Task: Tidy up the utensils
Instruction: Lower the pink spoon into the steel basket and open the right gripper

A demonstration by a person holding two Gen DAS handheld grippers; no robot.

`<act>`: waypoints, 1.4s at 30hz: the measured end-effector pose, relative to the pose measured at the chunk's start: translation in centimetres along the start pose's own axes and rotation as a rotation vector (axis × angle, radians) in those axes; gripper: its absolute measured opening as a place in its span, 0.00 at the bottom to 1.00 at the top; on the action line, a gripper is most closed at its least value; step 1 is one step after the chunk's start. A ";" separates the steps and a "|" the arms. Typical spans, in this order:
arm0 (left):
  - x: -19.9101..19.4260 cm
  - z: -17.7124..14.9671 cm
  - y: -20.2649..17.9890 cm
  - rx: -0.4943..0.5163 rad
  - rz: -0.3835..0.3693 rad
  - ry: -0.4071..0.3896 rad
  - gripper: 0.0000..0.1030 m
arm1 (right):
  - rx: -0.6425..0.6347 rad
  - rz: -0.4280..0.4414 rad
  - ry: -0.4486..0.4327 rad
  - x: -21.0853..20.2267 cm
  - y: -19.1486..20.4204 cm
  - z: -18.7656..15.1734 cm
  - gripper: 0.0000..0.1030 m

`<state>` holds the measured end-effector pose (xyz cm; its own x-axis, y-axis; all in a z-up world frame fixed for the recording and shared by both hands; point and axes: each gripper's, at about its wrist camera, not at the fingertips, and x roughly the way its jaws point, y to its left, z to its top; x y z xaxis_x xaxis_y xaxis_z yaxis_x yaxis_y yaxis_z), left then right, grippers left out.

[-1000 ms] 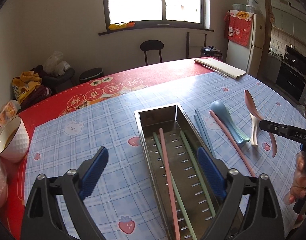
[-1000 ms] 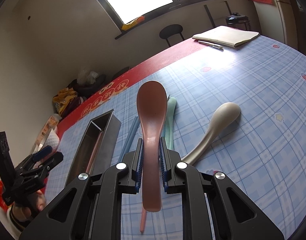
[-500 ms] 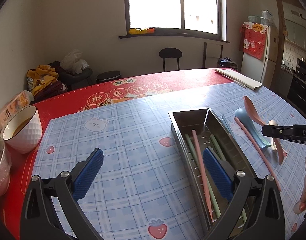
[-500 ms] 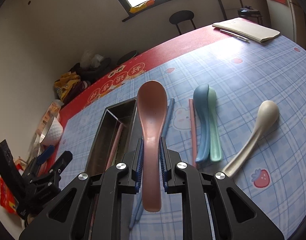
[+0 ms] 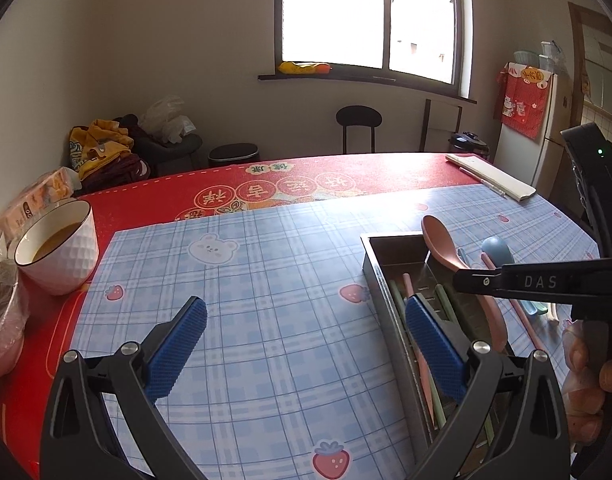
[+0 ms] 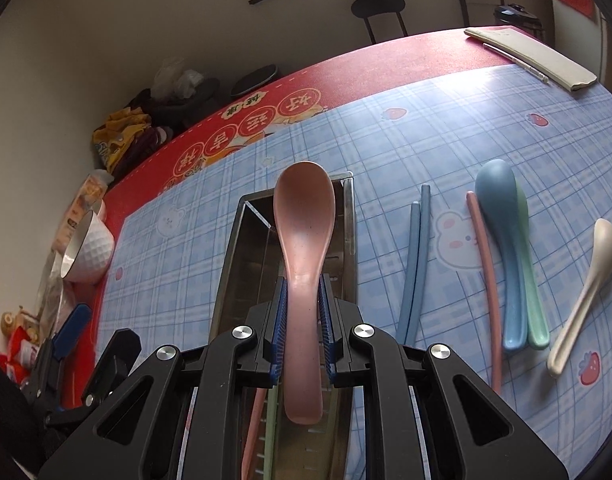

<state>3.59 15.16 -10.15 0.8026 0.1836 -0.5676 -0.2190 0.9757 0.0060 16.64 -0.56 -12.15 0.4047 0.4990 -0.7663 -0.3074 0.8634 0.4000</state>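
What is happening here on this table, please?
A person is sorting utensils into a metal tray. The right gripper has its jaws shut on a pink spoon, held over the tray. The left gripper is open and empty. Blue chopsticks and other spoons lie on the tablecloth.

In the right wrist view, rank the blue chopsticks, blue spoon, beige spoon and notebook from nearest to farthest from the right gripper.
1. Blue chopsticks, just right of the right gripper.
2. Blue spoon, further right, beside a green one.
3. Beige spoon, near the right edge.
4. Notebook, at the table's far right corner.
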 end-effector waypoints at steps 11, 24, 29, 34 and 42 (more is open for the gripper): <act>0.0 -0.1 -0.1 0.001 0.001 0.006 0.94 | -0.020 -0.048 0.029 1.2 0.6 0.1 0.15; 0.2 -0.1 0.1 -0.009 0.002 0.013 0.94 | -0.036 -0.066 0.035 1.6 0.8 0.0 0.16; 0.2 0.0 0.2 -0.012 0.003 0.014 0.94 | -0.053 -0.074 0.039 1.6 1.1 -0.1 0.16; 0.1 0.0 0.2 -0.016 0.005 0.012 0.94 | -0.071 -0.085 0.042 1.7 1.5 -0.2 0.16; 0.0 0.1 0.4 -0.025 0.004 0.011 0.94 | -0.100 -0.095 0.031 1.4 2.0 -0.2 0.17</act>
<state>3.56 15.61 -10.06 0.7954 0.1861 -0.5768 -0.2364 0.9716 -0.0125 16.45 1.88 -12.54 0.4102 0.4111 -0.8141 -0.3540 0.8944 0.2733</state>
